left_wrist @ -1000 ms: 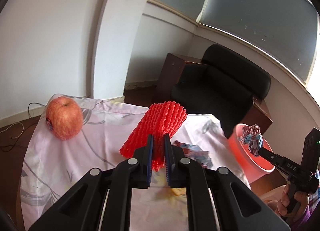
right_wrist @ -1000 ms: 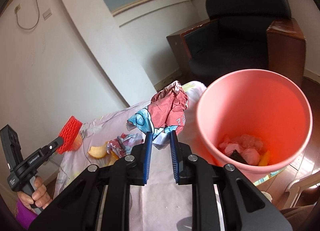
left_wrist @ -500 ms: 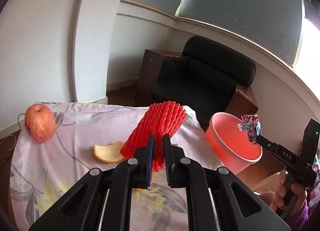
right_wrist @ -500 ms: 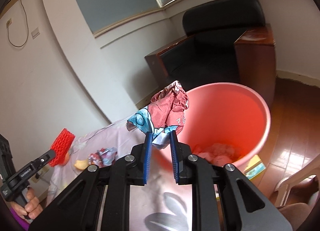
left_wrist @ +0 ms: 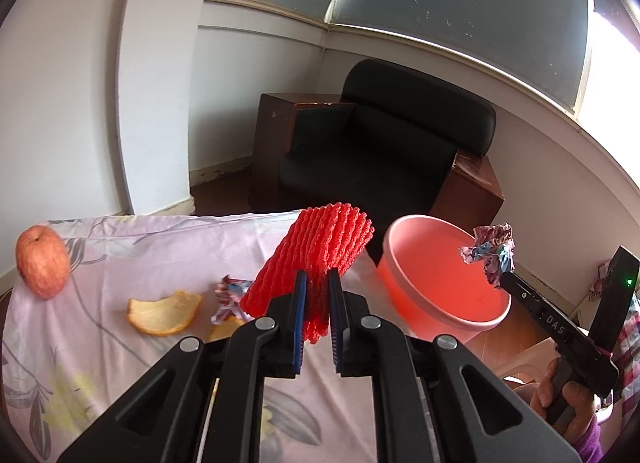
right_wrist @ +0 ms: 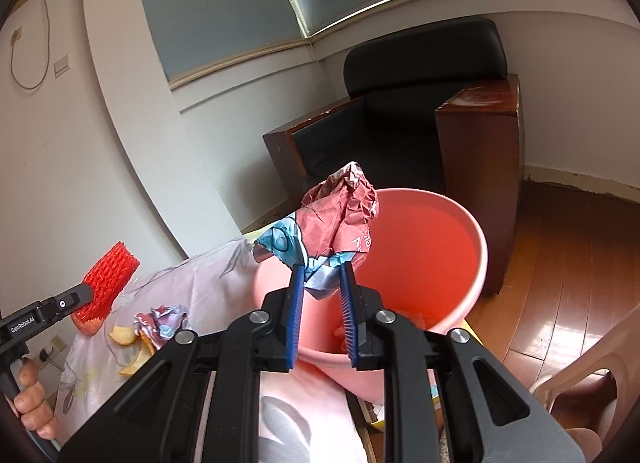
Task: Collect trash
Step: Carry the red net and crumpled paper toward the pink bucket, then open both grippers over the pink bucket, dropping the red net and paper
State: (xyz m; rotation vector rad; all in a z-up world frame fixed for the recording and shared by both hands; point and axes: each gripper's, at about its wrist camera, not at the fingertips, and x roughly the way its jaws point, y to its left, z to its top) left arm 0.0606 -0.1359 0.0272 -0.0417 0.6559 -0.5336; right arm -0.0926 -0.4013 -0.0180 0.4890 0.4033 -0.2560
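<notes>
On the tablecloth (left_wrist: 120, 359) an apple (left_wrist: 42, 261) lies far left, a peel (left_wrist: 164, 313) right of it, a bin (left_wrist: 440, 283) off the right edge, an armchair (left_wrist: 384, 155) behind.

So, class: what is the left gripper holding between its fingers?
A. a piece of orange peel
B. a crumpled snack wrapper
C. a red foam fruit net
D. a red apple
C: the left gripper is shut on the red foam fruit net, while the red apple sits on the cloth.
</notes>
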